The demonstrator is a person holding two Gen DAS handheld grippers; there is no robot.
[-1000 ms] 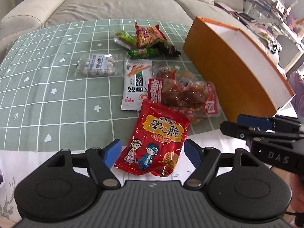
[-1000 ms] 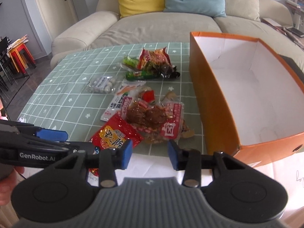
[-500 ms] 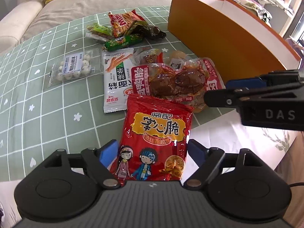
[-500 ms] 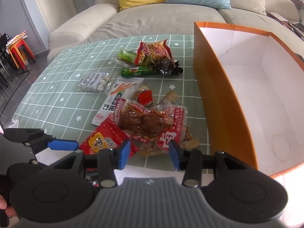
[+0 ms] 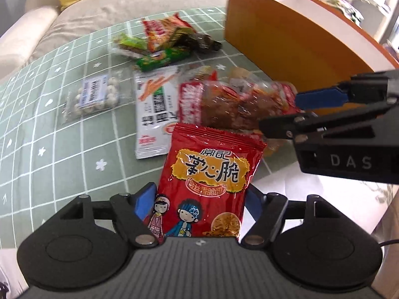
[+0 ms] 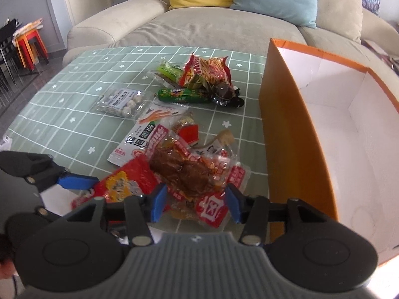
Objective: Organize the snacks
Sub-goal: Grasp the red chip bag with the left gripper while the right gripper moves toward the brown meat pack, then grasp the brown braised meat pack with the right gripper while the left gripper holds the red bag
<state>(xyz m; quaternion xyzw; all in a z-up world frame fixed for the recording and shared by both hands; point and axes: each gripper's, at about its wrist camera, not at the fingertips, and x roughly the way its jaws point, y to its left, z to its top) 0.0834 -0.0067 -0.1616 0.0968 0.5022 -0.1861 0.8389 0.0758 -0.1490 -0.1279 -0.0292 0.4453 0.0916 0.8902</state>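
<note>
the red snack packet (image 5: 210, 189) is glossy foil with a yellow panel of large black chinese characters, two cartoon children along its lower edge and a round biscuit picture at the corner; it lies at the near edge of the green checked tablecloth (image 5: 57, 129), between the fingers of the left gripper (image 5: 199, 199), whose jaws are closing; the blue pads sit at the packet's sides, and whether they press it yet i cannot tell; the right gripper (image 6: 197, 200) is opening, its fingers straddling a clear pack of brown meat pieces (image 6: 184, 172) with red label ends, not gripping it; its side reads "das"; a white packet with a carrot-stick picture (image 5: 155, 107), a clear tray of white balls (image 5: 96, 97) with a barcode label and a green sausage stick (image 6: 183, 96) lie beyond; the orange box (image 6: 294, 134), white inside, stands open at the right; a beige sofa (image 6: 199, 28) with yellow and blue cushions is behind.
</note>
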